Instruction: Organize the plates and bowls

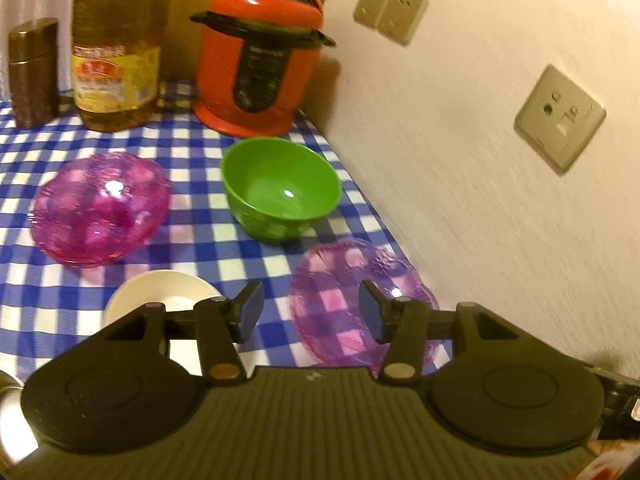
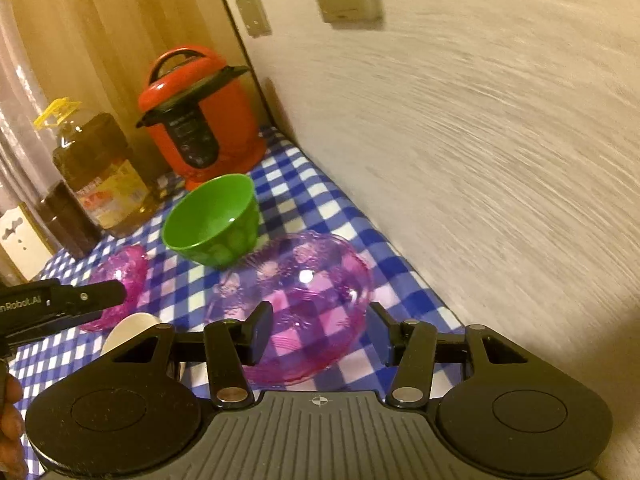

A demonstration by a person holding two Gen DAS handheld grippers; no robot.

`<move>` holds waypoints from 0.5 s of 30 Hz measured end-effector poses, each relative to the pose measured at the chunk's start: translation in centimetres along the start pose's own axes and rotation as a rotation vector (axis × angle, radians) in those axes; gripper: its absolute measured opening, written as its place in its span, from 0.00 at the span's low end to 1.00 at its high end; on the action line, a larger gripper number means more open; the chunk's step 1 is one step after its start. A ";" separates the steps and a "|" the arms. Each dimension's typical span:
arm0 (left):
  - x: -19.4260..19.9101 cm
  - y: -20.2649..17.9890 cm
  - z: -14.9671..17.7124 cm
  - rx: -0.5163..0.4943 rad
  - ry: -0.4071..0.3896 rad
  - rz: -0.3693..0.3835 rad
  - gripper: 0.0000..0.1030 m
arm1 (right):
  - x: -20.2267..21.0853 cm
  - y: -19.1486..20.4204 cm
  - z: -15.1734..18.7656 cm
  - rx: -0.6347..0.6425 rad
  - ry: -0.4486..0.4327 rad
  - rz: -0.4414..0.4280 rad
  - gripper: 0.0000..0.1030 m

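- On the right we see the wall point(image 1: 460, 128) running along the edge of the checked tablecloth point(image 1: 192, 248), closing that side off.
- At the back, the red cooker point(image 1: 260, 52), oil bottle point(image 1: 116, 52) and brown canister point(image 1: 32, 72) stand in a row.
- Between the pink bowl point(image 1: 100, 208) and green bowl point(image 1: 280, 188) we find a bare lane of cloth.
- The purple bowl point(image 2: 304, 300) sits near the wall; the gap looks narrow, though blur hampers us.

I count two pink bowls point(image 1: 100, 208) point(image 1: 360, 300), one green bowl point(image 1: 280, 188), one white dish point(image 1: 160, 296), one red cooker point(image 1: 260, 56), one oil bottle point(image 1: 116, 52), one brown canister point(image 1: 32, 72).
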State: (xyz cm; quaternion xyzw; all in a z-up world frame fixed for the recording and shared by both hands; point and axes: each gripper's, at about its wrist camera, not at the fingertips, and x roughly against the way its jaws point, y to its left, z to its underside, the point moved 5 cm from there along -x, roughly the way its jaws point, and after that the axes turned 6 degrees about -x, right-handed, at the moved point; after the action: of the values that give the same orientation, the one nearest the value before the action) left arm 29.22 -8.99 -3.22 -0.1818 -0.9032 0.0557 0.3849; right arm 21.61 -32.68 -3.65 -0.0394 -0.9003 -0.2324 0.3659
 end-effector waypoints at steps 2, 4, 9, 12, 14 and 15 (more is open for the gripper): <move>-0.9 -0.8 0.0 -0.008 0.025 0.009 0.47 | -0.3 -0.7 0.0 -0.011 0.001 0.008 0.50; -1.9 -1.3 0.1 -0.015 0.045 0.012 0.47 | -0.8 -1.3 0.1 -0.022 0.006 0.016 0.50; -4.7 -1.9 0.9 -0.005 0.099 -0.002 0.48 | -2.3 -2.3 0.6 -0.035 0.029 0.023 0.50; -5.8 -2.0 1.6 0.022 0.118 -0.014 0.48 | -3.2 -2.8 1.0 -0.045 0.042 0.019 0.50; -6.6 -1.8 2.2 0.039 0.128 -0.026 0.48 | -3.8 -3.1 1.2 -0.053 0.049 0.015 0.50; -6.9 -1.6 2.3 0.050 0.135 -0.033 0.48 | -4.2 -3.3 1.3 -0.058 0.054 0.015 0.50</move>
State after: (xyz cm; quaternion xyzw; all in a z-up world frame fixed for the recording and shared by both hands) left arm 31.50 -12.97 -9.07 -0.1608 -0.8764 0.0595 0.4500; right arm 23.02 -34.62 -8.59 -0.0505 -0.8827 -0.2567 0.3905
